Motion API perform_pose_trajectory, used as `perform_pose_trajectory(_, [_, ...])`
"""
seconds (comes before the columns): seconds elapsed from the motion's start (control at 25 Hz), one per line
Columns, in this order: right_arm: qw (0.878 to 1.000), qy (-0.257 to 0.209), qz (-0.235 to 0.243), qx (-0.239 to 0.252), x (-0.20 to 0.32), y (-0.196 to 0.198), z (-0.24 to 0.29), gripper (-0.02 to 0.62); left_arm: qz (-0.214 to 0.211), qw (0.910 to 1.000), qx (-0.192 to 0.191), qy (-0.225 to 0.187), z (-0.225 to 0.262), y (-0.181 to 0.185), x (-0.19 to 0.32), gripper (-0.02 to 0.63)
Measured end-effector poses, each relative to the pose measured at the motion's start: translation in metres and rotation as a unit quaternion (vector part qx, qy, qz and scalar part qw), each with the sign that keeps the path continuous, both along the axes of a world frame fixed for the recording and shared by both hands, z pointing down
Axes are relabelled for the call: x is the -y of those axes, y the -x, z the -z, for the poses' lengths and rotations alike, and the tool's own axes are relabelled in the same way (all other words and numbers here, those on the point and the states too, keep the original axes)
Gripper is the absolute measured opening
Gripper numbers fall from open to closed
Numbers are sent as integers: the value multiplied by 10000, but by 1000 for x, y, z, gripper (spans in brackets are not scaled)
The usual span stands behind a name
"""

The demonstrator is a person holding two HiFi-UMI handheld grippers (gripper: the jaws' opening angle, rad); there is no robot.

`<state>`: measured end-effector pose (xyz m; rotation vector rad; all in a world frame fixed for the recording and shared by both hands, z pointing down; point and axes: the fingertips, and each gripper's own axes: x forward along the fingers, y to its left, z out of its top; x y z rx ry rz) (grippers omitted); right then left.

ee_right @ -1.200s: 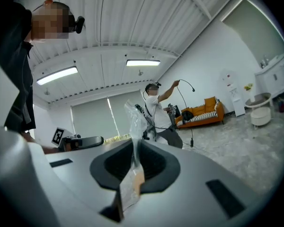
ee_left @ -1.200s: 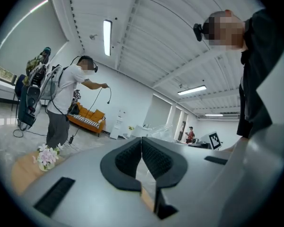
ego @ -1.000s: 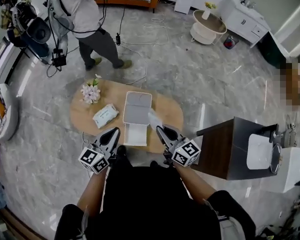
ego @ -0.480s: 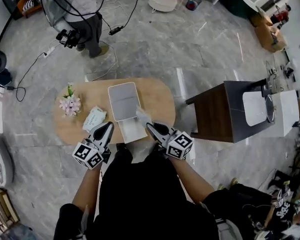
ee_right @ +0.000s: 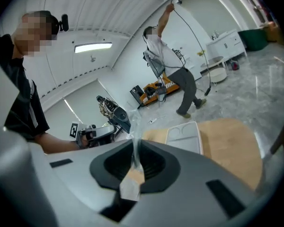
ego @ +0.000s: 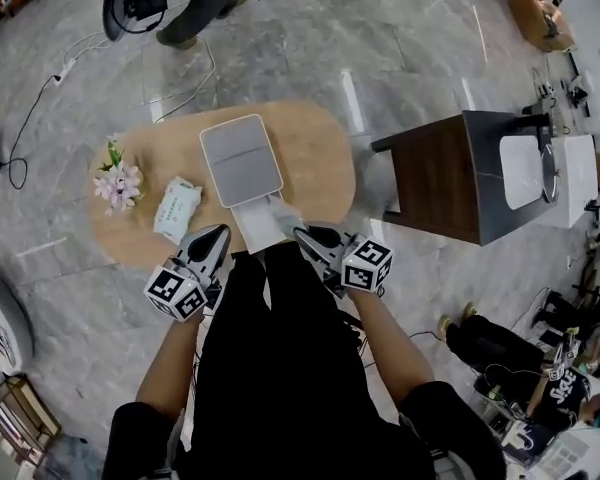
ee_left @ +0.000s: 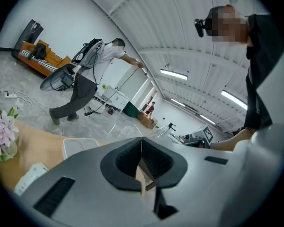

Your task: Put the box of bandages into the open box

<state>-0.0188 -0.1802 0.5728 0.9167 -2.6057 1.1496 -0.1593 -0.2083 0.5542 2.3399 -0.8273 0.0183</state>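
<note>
Wood, pale and matte, forms the oval table (ego: 315, 168), which stands on a glossy grey marble floor (ego: 400, 58). On the table the box (ego: 238, 158) lies open. It is a flat, square shell with rounded corners: a grey far half and a whiter half adjoining it on the near side. The right gripper view shows shallow moulded recesses in the far half.

The right gripper (ego: 300, 234) has smooth grey plastic jaws with ribbed black pads, and they are pinched together on a thin packet (ego: 283, 215). The packet is crinkled, glossy clear film with a tan and white piece inside, apparently the bandages. In the head view it hangs at the near right corner of the box's white half. Whether it touches the box cannot be told.

The left gripper (ego: 220, 236) has the same build. Its jaws meet tip to tip with nothing gripped, at the table's near edge just left of the box. Each gripper carries a white cube printed with black square markers.

Left of the box lie a soft, pillowy white pack (ego: 176, 209) and a small bunch of pink flowers (ego: 117, 180). A boxy dark-wood cabinet (ego: 445, 183) stands to the table's right.
</note>
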Motion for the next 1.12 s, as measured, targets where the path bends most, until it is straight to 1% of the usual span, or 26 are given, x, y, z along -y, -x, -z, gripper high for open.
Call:
perform_pose_trajectory(0.16, [9988,426,-34,229,10,-2,-42,34,-69,9999,79,128,-28,-6,8,17])
perform_pose_trajectory(0.32, [9954,925,50,263,13,4,-93,34,15,9994,113,336,-59,1,10,17])
perform_pose_trajectory(0.48, [9864,1587,183,386,12,8,-151,34,75,9985,158,522,-95,9,8,17])
perform_pose_trajectory(0.68, [9733,2243,374,312,0,10,-216,34,120,9964,140,823,-140,7,-4,17])
perform_pose_trajectory(0.76, [9691,2399,530,238,-3,15,-236,34,153,9958,130,896,-150,6,-6,17])
perform_pose_trajectory(0.88, [9652,2501,746,124,-7,20,-258,34,201,9946,110,1009,-164,2,-11,17])
perform_pose_trajectory(1.0, [9620,2552,974,3,-6,25,-277,34,210,9937,86,1096,-176,-2,-16,17])
perform_pose_trajectory(1.12, [9593,2521,1250,-234,-3,32,-293,34,159,9935,131,1118,-183,-1,-20,17])
